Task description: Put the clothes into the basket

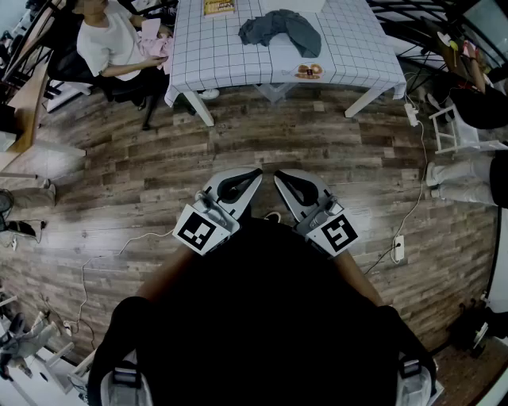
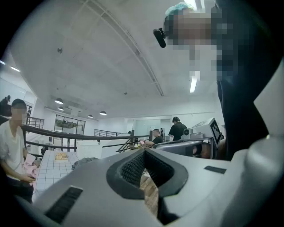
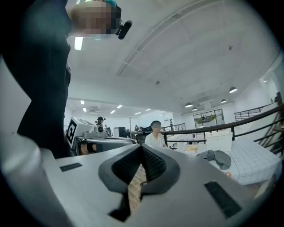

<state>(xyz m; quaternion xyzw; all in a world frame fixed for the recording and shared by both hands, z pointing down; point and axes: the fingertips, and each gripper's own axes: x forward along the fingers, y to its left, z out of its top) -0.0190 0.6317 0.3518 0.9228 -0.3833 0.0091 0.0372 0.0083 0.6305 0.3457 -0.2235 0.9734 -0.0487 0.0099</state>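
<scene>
A grey garment [image 1: 279,30] lies crumpled on the white checked table [image 1: 230,55] at the far side of the room. It also shows small in the left gripper view as a grey garment [image 2: 84,162] and in the right gripper view as a grey garment [image 3: 216,157]. My left gripper [image 1: 252,176] and right gripper [image 1: 282,178] are held side by side close to my body, above the wooden floor and well short of the table. Both are shut with nothing between the jaws, as the left gripper [image 2: 144,150] and right gripper [image 3: 142,146] show close up. No basket appears in any view.
A seated person in a white shirt [image 1: 107,40] holds pink cloth [image 1: 155,44] at the table's left end. On the table sit a small plate of round items [image 1: 309,71] and a yellow book [image 1: 219,6]. A power strip [image 1: 399,247] and cables lie on the floor at right.
</scene>
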